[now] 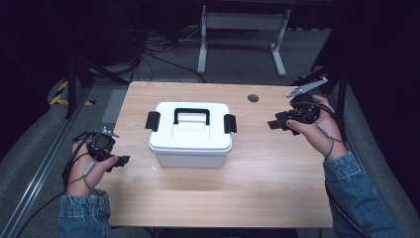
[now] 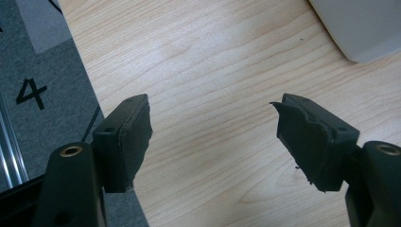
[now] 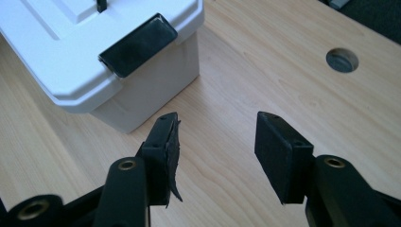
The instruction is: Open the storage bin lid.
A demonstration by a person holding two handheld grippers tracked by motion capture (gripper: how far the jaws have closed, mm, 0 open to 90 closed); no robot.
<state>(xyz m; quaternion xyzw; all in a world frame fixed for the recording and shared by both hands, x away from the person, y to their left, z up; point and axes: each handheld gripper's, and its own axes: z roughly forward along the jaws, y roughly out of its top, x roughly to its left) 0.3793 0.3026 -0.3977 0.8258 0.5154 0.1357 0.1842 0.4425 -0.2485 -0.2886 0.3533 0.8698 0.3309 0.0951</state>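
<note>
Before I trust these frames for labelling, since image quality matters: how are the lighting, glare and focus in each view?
High view: the table is evenly lit, the surroundings fall into darkness, and the white box casts a soft shadow. Left gripper view: a pale sheen on the wood, and the grain is sharp. Right gripper view: the box's black latch shows a glossy reflection; the near jaws look slightly soft.

Left hand (image 1: 84, 166) enters at lower left of the high view, denim sleeve at the wrist, holding the left gripper (image 1: 119, 161) with jaws pointing toward frame centre. Jaws stand wide apart, nothing between them. Right hand (image 1: 317, 126) sits at mid right, holding the right gripper (image 1: 274, 124), jaws aimed leftward, likewise apart and empty.
</note>
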